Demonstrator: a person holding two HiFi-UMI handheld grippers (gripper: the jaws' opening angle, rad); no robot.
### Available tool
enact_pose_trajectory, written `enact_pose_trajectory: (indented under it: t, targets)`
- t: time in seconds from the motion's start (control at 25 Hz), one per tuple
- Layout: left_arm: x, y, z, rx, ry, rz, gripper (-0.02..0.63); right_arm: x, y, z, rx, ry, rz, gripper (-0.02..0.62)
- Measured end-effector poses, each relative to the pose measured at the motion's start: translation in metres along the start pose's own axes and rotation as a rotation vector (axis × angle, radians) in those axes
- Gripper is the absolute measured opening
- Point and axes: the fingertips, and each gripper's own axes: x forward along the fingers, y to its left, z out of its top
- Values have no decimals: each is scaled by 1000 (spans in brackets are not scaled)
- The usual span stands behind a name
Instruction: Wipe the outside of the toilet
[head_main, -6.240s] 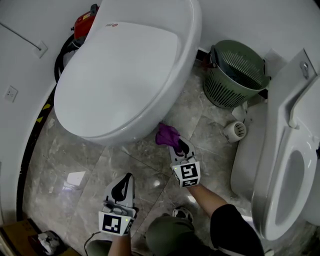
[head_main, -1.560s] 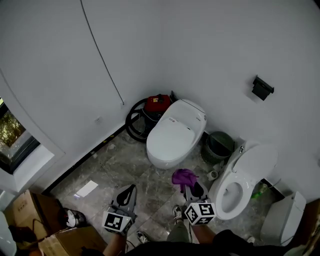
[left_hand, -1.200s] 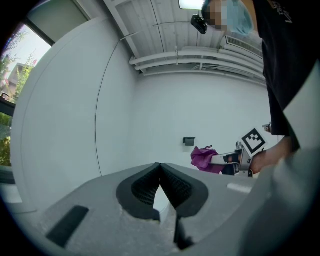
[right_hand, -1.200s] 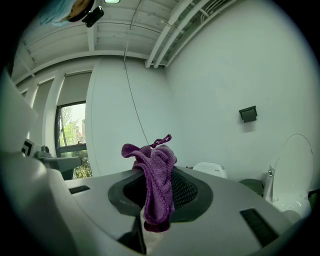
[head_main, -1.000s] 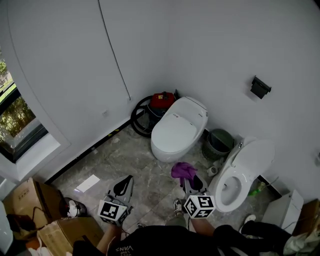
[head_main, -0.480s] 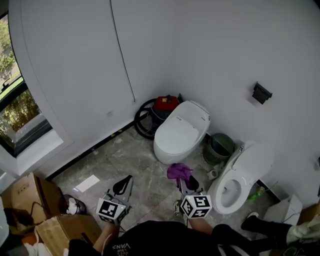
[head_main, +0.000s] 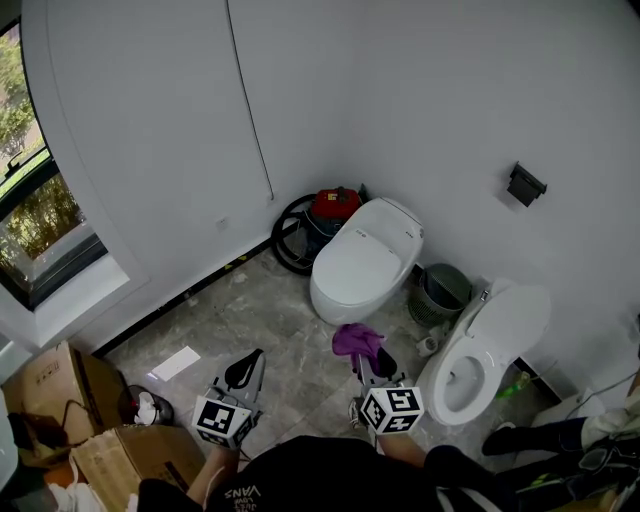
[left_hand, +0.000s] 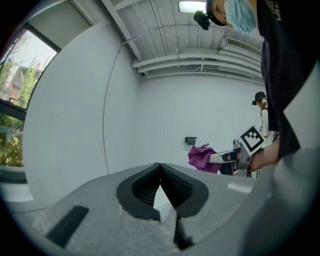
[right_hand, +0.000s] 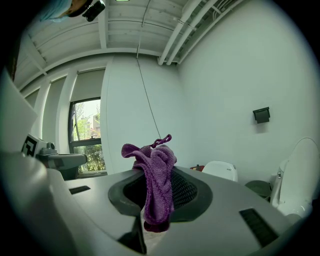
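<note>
The white toilet (head_main: 365, 262) with its lid down stands against the far wall, and its top shows low in the right gripper view (right_hand: 220, 170). My right gripper (head_main: 366, 358) is shut on a purple cloth (head_main: 355, 340), held in the air well short of the toilet's front. In the right gripper view the cloth (right_hand: 156, 175) hangs bunched between the jaws. My left gripper (head_main: 256, 358) hovers to the left with nothing in it; in the left gripper view its tips (left_hand: 160, 166) meet, shut. That view also shows the purple cloth (left_hand: 202, 157).
A second toilet (head_main: 482, 350) with its seat up stands at the right. A green bin (head_main: 443, 290) sits between the two toilets. Behind the toilet are a red vacuum (head_main: 335, 205) and hose. Cardboard boxes (head_main: 60, 400) stand at the lower left, and a paper (head_main: 177, 363) lies on the floor.
Six seconds ago the cloth was down at the toilet's base, seen close up. Now the view is high and far back. Over the last second both grippers barely moved.
</note>
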Motion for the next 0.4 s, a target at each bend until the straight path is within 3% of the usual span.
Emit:
enact_pose_trajectory:
  t: [0.4]
  targets:
    - [-6, -1, -7, 1, 5, 13, 3, -2, 3, -4, 3, 2, 12, 87]
